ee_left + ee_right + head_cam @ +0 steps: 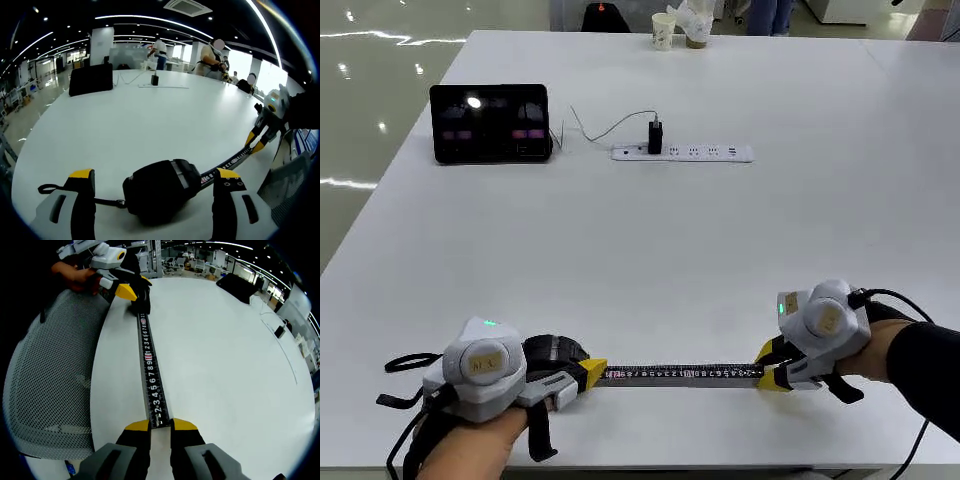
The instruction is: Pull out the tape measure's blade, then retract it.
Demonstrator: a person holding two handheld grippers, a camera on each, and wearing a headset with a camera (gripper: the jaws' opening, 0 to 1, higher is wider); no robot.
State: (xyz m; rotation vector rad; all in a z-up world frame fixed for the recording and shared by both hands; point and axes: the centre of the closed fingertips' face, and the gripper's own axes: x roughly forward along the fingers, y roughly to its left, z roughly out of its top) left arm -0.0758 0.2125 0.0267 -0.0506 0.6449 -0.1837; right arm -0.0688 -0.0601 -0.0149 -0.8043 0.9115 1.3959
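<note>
One tape measure (pixel 556 352) was seen lying on the white desk (pixel 720 240) near its front edge. Its black case was at the person's left, and its one blade (pixel 150 365) was stretched flat along the desk towards the right.

Two grippers were counted. The left gripper (pixel 155 176) was held with its jaws spread wide. The case lay between them with a gap visible on one side, so no grip on it could be made out. The right gripper (pixel 160 426) was pinched almost closed on the blade's end, with only a narrow slit between its yellow-tipped jaws.

Further back, well apart from the tape measure, one dark tablet (pixel 490 122) and one white power strip (pixel 705 153) were seen. One black charger (pixel 655 135) was plugged into the strip, and one thin cable (pixel 610 125) ran from it. At the far edge stood one paper cup (pixel 663 30). A second cup (pixel 697 28) beside it was stuffed with something white that was hard to make out.

In the head view part of the case was hidden behind the left gripper's body. The blade's tip was covered by the right gripper's jaws. The left hand (pixel 470 450) was cut off by the bottom edge.

Both grippers were held low over the desk, pointed at each other along the blade. The right hand (pixel 880 345), in a dark sleeve (pixel 930 372), reached in from the right.
</note>
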